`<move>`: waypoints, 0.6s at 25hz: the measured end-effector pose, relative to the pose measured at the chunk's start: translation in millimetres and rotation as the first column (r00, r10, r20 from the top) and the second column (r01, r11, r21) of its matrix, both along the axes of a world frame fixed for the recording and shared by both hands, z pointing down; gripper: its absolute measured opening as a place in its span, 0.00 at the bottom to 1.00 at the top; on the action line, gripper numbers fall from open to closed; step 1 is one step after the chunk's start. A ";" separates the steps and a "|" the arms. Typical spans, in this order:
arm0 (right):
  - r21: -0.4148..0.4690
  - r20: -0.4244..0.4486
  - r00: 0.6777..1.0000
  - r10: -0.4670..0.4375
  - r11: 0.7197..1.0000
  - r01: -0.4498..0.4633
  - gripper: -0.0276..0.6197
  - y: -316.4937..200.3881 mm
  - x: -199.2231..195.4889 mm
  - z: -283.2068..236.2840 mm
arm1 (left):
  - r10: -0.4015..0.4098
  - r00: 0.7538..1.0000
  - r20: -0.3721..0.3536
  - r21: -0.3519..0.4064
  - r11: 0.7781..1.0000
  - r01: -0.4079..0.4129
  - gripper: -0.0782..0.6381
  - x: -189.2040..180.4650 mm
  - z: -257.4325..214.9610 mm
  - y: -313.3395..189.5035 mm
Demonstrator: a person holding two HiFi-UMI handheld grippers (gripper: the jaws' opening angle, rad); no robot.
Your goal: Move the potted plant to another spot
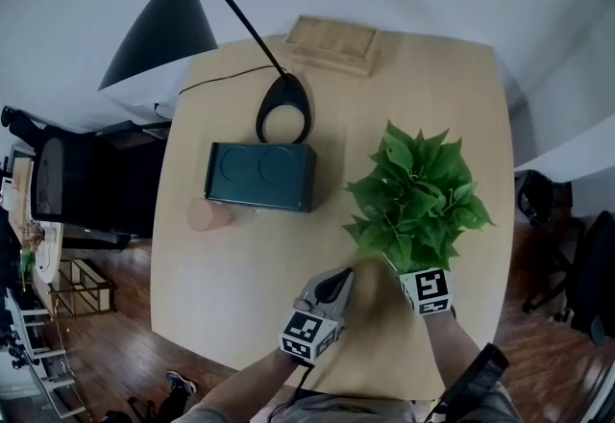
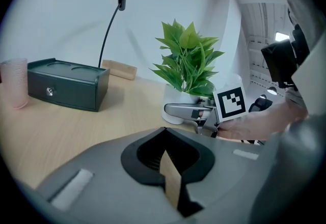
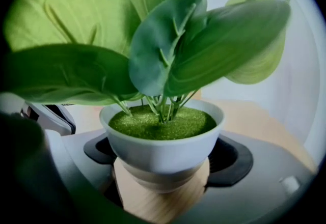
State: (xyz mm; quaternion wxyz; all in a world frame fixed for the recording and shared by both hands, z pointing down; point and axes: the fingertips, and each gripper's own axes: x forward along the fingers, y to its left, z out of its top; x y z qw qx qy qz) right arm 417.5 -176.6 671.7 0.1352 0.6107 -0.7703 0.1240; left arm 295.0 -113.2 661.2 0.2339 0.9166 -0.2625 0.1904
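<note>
The potted plant point(image 1: 418, 195), green leaves in a small white pot point(image 3: 163, 141), stands on the right half of the round wooden table point(image 1: 240, 296). My right gripper point(image 1: 408, 269) reaches in under the leaves from the near side. Its jaws sit on either side of the pot and are shut on it. From the left gripper view the plant point(image 2: 186, 60) stands on the tabletop with a grey finger of the right gripper point(image 2: 196, 113) against the pot wall. My left gripper point(image 1: 338, 282) rests just left of the pot, shut on nothing point(image 2: 165, 154).
A dark green box point(image 1: 259, 176) lies mid-table with a pink cup point(image 1: 207, 214) at its left. Behind it stands a black desk lamp point(image 1: 283, 109), and a wooden tray point(image 1: 332, 44) lies at the far edge. A black chair point(image 1: 77, 190) is left of the table.
</note>
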 end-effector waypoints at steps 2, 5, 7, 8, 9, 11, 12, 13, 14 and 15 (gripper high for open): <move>0.013 0.008 1.000 0.001 1.000 -0.002 0.85 1.2 0.9 -1.8 | 0.001 1.000 0.000 -0.002 1.000 -0.001 0.10 -1.1 -0.1 3.0; 0.022 0.013 1.000 0.004 1.000 -0.005 0.85 1.1 2.5 -0.6 | -0.004 1.000 0.001 0.001 1.000 0.004 0.10 -2.1 -0.9 2.5; 0.029 0.015 1.000 -0.006 1.000 0.006 0.85 -2.5 1.5 -3.1 | -0.011 1.000 -0.002 0.008 1.000 0.011 0.10 -1.6 -2.4 -1.3; 0.030 0.016 1.000 -0.013 0.999 0.013 0.85 -2.9 0.2 -5.0 | -0.014 1.000 -0.005 0.012 1.000 0.014 0.10 -1.5 -3.6 -2.5; 0.032 0.016 1.000 -0.020 0.999 0.019 0.85 -2.2 -1.3 -7.6 | -0.018 1.000 -0.007 0.016 1.000 0.018 0.10 -1.5 -5.2 -3.1; 0.044 0.017 0.999 -0.030 0.999 0.029 0.85 0.6 -4.1 -16.5 | -0.025 1.000 -0.015 0.027 0.999 0.025 0.10 -1.8 -11.1 -4.1; 0.052 0.016 0.999 -0.033 0.998 0.032 0.85 2.0 -5.1 -22.7 | -0.028 0.999 -0.019 0.035 0.999 0.029 0.10 -1.9 -15.8 -5.1; 0.060 0.013 0.999 -0.035 0.998 0.035 0.85 3.3 -6.3 -29.7 | -0.031 0.999 -0.025 0.044 0.999 0.032 0.10 -2.1 -21.4 -6.1; 0.067 0.009 0.999 -0.039 0.997 0.038 0.85 4.8 -7.5 -37.3 | -0.034 0.999 -0.031 0.055 0.998 0.035 0.10 -2.5 -27.8 -7.0; 0.074 0.005 0.999 -0.043 0.996 0.043 0.85 6.7 -8.8 -45.3 | -0.037 0.999 -0.037 0.066 0.997 0.039 0.10 -3.0 -34.7 -7.5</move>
